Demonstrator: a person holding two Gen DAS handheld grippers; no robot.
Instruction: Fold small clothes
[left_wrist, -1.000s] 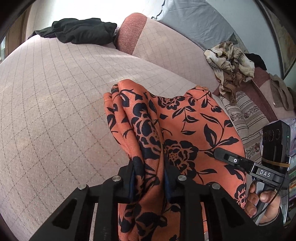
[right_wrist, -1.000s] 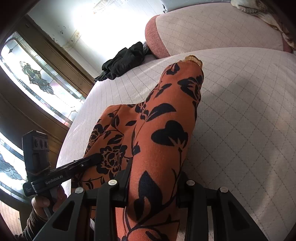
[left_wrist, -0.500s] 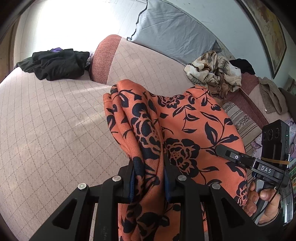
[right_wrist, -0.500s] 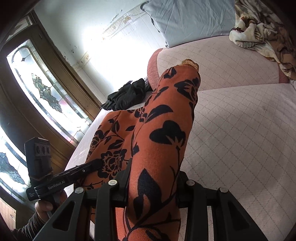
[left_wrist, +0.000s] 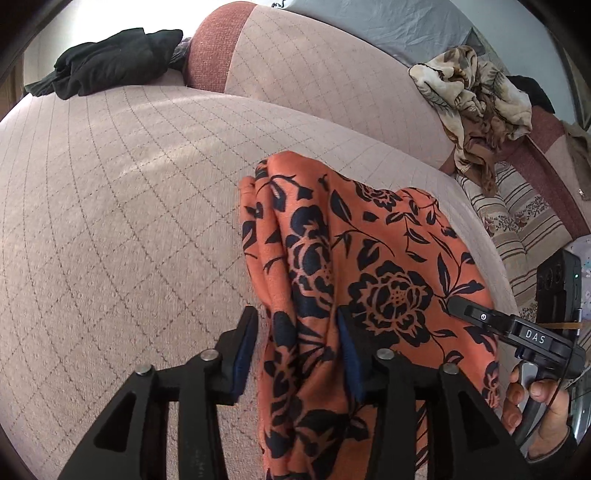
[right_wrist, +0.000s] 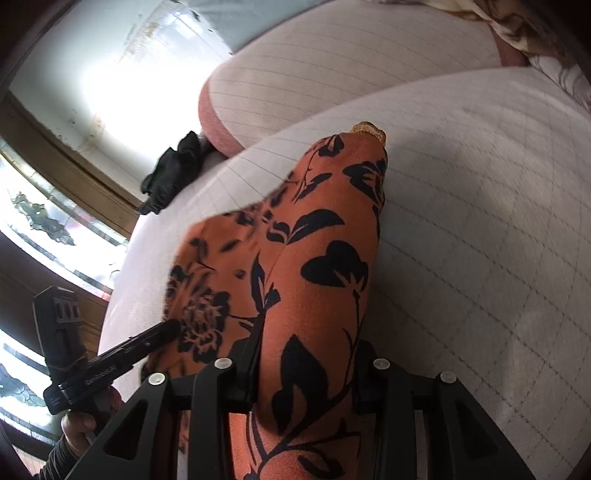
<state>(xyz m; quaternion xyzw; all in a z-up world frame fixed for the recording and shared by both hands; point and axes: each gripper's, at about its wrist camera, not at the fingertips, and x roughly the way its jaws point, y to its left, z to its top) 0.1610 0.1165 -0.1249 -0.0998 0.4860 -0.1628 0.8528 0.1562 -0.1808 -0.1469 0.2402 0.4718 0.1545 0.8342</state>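
An orange garment with a black flower print (left_wrist: 369, 258) hangs bunched over the quilted pink cushion (left_wrist: 129, 221). In the left wrist view my left gripper (left_wrist: 295, 314) has its jaws opening. The cloth lies between them against the right pad, and a gap shows at the left pad. In the right wrist view the same garment (right_wrist: 325, 221) fills the space between the pads of my right gripper (right_wrist: 308, 343), which still touch it on both sides while the jaws begin opening. Each gripper also shows in the other's view, at the cloth's edge, held by a hand.
A black heap of clothes (left_wrist: 110, 62) lies at the cushion's far end by the backrest (left_wrist: 314, 74). A beige flowered bundle (left_wrist: 476, 99) rests on the backrest at right, above a striped cushion (left_wrist: 524, 218). A wooden glazed door (right_wrist: 48, 221) stands to the left.
Both hands have dropped toward the cushion with the garment. The left jaws have spread, so the cloth no longer touches the left pad. The right jaws look barely wider.
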